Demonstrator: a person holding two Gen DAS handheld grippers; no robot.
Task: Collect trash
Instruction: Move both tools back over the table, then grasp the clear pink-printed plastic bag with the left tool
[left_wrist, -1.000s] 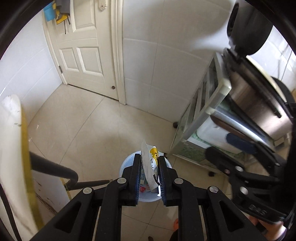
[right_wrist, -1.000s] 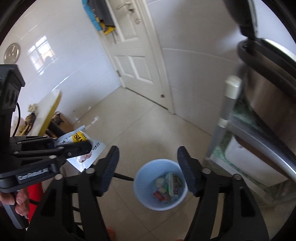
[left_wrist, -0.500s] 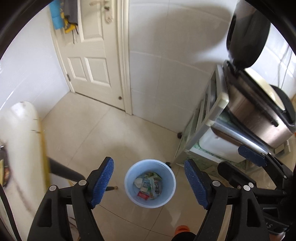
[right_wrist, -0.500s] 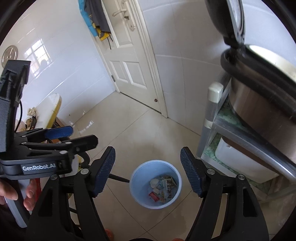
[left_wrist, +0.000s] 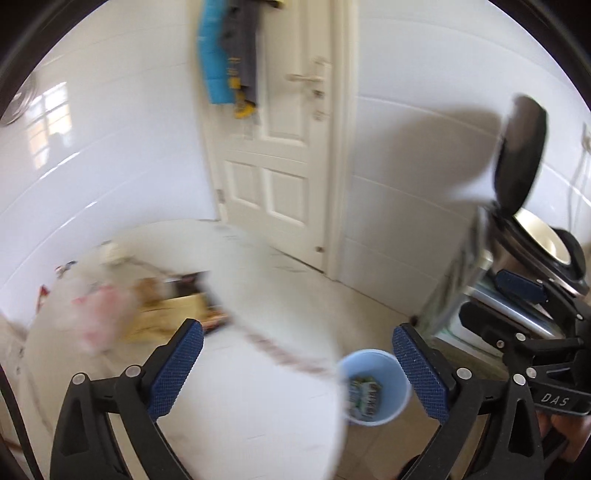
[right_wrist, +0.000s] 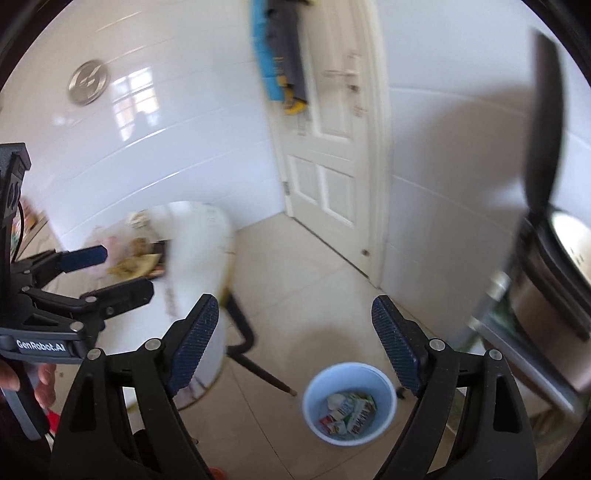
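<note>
Both tools are spread and carry nothing. The remaining trash (left_wrist: 99, 314) lies blurred on the counter (left_wrist: 240, 387), far left of the left tool (left_wrist: 295, 369), the nearer one; the right tool (right_wrist: 295, 350) hangs over the bin (right_wrist: 349, 400).

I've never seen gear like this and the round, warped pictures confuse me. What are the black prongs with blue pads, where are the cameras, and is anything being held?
There is no robot here. A person holds one hand-held tool in each hand, and each carries a wide-angle camera looking forward along its two fingers, which bends the picture. One view looks along the left tool; the other looks along the right tool. Each also catches the other at its edge. The blue pads grip things. Both tools are open and hold nothing. On the floor stands a blue bin with wrappers inside. A white table carries blurred items, one pinkish; I cannot tell what they are. A white door is behind.
</note>
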